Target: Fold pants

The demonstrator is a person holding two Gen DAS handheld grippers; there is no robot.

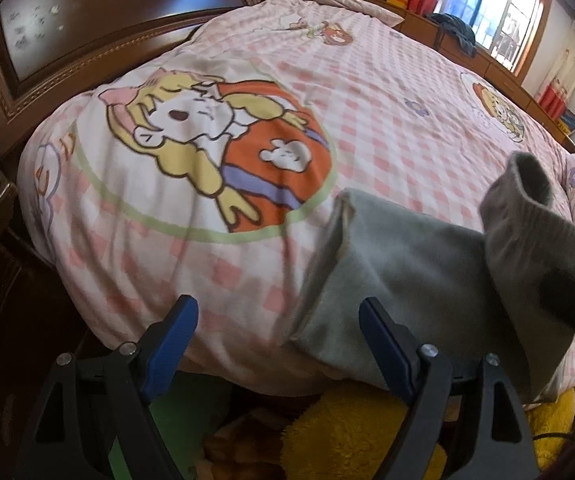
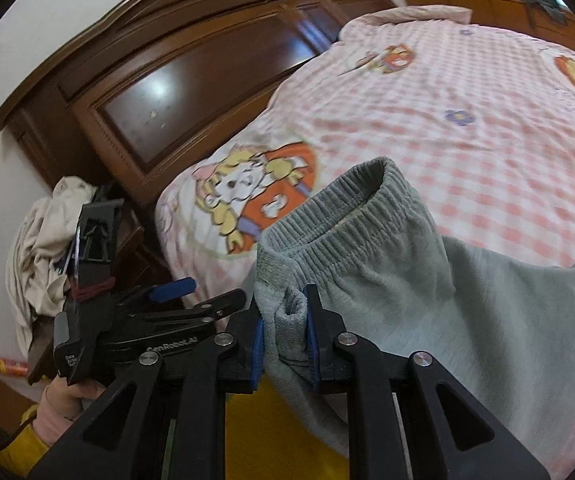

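On the bed (image 1: 387,92), grey pants (image 2: 427,300) lie at the near edge; right gripper (image 2: 285,332) jaws clamped on the bunched waistband, left gripper (image 1: 277,344) jaws wide apart, holding nothing.

Black gripper (image 2: 285,334), blue pads (image 2: 311,320), yellow sleeve (image 2: 23,446)

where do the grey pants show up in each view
Left wrist view: grey pants lie lower right on the bed edge, waistband lifted at far right.
Right wrist view: grey pants fill the lower centre and right, pinched in the right tongs.
Shared landmark: the orange cartoon print on the checked duvet.
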